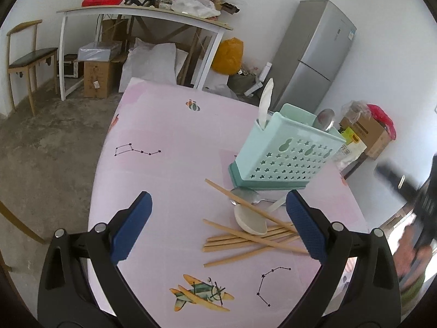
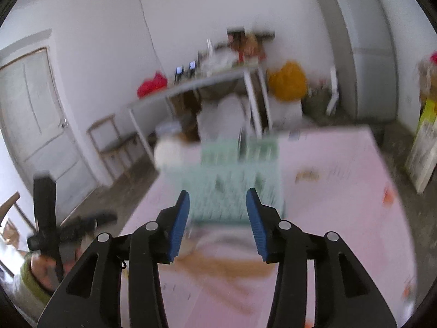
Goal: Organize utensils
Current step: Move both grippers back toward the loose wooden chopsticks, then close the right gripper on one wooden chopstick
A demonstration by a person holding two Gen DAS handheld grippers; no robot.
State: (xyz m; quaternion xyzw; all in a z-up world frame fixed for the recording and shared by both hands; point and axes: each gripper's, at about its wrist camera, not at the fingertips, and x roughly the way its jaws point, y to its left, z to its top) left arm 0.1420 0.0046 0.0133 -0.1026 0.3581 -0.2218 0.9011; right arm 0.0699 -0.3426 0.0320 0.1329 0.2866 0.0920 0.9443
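A mint green utensil holder (image 1: 286, 153) stands on the pink tablecloth (image 1: 169, 142), with a white spoon (image 1: 266, 104) and a metal spoon (image 1: 323, 120) upright in it. In front of it lie several wooden chopsticks (image 1: 245, 242), a white ceramic spoon (image 1: 250, 220) and a metal spoon (image 1: 244, 195) in a loose pile. My left gripper (image 1: 218, 227) hangs open above the table, with the pile between its fingers and below them. My right gripper (image 2: 217, 224) is open and empty; the blurred holder (image 2: 235, 180) and chopsticks (image 2: 226, 270) lie just ahead of it.
A white side table (image 1: 142, 16) loaded with clutter stands at the far wall, with boxes and sacks under it. A grey fridge (image 1: 311, 54) is at the back right, a wooden chair (image 1: 27, 63) at the left. A person's hand (image 1: 409, 257) with the other gripper shows at the right edge.
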